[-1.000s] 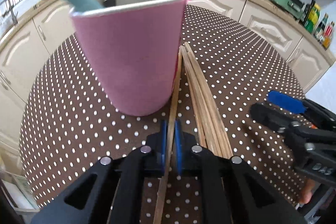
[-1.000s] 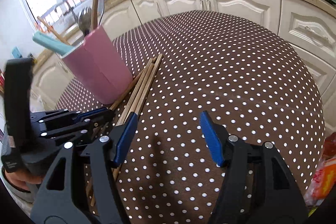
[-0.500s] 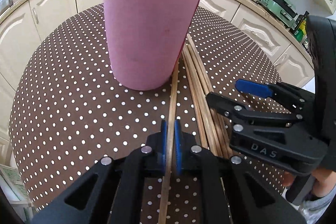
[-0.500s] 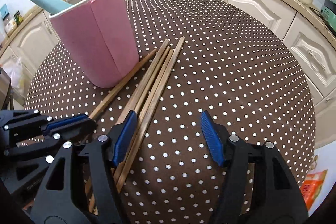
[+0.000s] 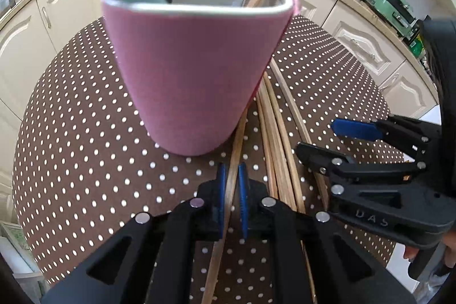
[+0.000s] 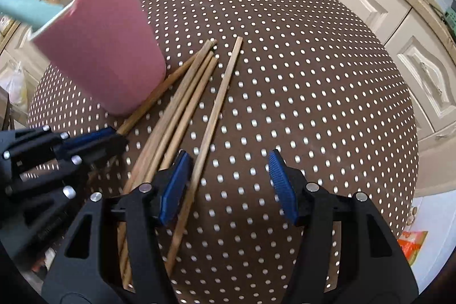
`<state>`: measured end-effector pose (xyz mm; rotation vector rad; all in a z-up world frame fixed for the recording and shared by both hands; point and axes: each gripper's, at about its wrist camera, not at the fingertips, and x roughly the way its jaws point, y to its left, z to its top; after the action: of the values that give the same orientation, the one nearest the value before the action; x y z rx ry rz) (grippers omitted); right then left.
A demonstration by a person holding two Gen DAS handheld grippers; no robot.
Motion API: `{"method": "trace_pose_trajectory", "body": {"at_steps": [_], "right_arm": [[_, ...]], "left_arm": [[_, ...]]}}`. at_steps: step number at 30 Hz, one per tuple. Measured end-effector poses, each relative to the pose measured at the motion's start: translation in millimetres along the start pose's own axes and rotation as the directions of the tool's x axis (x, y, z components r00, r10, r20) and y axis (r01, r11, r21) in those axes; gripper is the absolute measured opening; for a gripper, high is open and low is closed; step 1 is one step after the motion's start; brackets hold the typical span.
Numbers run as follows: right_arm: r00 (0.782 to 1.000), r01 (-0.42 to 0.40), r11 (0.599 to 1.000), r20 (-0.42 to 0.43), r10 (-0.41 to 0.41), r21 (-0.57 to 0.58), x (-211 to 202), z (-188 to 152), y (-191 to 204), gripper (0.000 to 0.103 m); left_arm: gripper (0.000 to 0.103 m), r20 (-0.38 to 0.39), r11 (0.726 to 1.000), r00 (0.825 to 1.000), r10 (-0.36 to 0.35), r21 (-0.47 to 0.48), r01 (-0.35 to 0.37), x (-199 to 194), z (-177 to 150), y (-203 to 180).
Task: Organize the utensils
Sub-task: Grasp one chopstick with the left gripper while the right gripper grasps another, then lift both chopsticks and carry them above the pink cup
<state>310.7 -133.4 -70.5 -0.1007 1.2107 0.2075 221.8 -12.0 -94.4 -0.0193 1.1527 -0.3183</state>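
Left gripper (image 5: 230,197) is pinching one chopstick (image 6: 159,90) beside the cup (image 5: 193,76), already holding utensils. Right gripper (image 6: 228,187) is hovering, fingers apart, over four chopsticks (image 6: 182,116) lying on the counter (image 6: 299,76).

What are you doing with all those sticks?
Tidying chopsticks into the pink cup. The left claw is pinching one chopstick that lies against the cup's base. The right claw is open above the loose chopsticks on the spotted table. Other utensils already stand in the cup.
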Motion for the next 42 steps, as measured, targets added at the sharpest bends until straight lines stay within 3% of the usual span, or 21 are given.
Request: {"method": "trace_pose_trajectory", "body": {"at_steps": [2,4,6,7,14,21,26,29,31,35,37,38,39,42], "right_arm": [[1.0,0.003,1.0,-0.021,-0.003,-0.003,3.0,8.7,-0.3,0.056],[0.999,0.011,1.0,-0.036,-0.011,-0.011,5.4,17.0,0.3,0.041],[0.999,-0.007,1.0,-0.049,0.006,-0.011,5.7,25.4,-0.8,0.015],[0.998,-0.013,1.0,-0.056,0.013,-0.013,6.8,28.7,-0.7,0.012],[0.994,-0.106,0.994,-0.02,0.107,0.04,0.1,18.0,-22.7,0.006],[0.977,-0.189,0.98,0.113,0.18,0.07,-30.9,-1.1,-44.2,0.006],[0.929,-0.289,0.954,0.263,0.26,0.081,-70.4,-28.2,-55.2,0.006],[0.894,-0.332,0.94,0.344,0.288,0.076,-91.2,-37.5,-64.6,0.006],[0.864,-0.361,0.93,0.4,0.306,0.068,-104.9,-43.1,-66.5,0.006],[0.793,-0.409,0.911,0.514,0.328,0.048,-127.0,-44.4,-80.4,0.006],[0.75,-0.426,0.904,0.57,0.335,0.029,-139.1,-46.2,-81.7,0.006],[0.737,-0.424,0.905,0.588,0.332,0.02,-146.9,-50.4,-69.2,0.006],[0.719,-0.427,0.904,0.611,0.332,0.01,-157.9,-57.8,-50.0,0.006],[0.672,-0.435,0.9,0.665,0.326,-0.002,-167.3,-56.4,-47.3,0.006]], "left_arm": [[0.01,-0.016,1.0,1.0,0.008,0.004,-0.008,2.6,4.7,-2.1],[0.01,-0.023,1.0,1.0,0.018,0.016,-0.018,5.3,8.4,-4.0],[0.009,-0.021,1.0,1.0,0.023,0.018,-0.023,6.3,8.9,-4.0],[0.008,-0.017,0.999,1.0,0.024,0.023,-0.023,7.0,8.8,-6.9],[0.006,0.022,0.999,0.999,-0.026,0.023,0.025,-3.6,-5.8,-11.3],[0.006,0.086,0.994,0.991,-0.105,0.05,0.101,-30.4,-21.5,-20.5],[0.006,0.164,0.983,0.97,-0.179,0.08,0.168,-59.6,-35.6,-18.2],[0.006,0.253,0.972,0.941,-0.225,0.13,0.197,-80.6,-42.7,-26.2],[0.006,0.313,0.971,0.923,-0.223,0.159,0.181,-93.4,-48.3,-29.1],[0.006,0.443,0.972,0.872,-0.208,0.194,0.133,-118.8,-55.4,-29.0],[0.006,0.511,0.972,0.834,-0.21,0.2,0.122,-131.1,-57.8,-27.5],[0.006,0.534,0.973,0.819,-0.209,0.198,0.12,-135.6,-58.3,-26.5],[0.006,0.57,0.974,0.794,-0.212,0.193,0.122,-141.7,-58.5,-24.5],[0.006,0.643,0.976,0.736,-0.213,0.18,0.125,-150.9,-52.3,-25.3]]}}
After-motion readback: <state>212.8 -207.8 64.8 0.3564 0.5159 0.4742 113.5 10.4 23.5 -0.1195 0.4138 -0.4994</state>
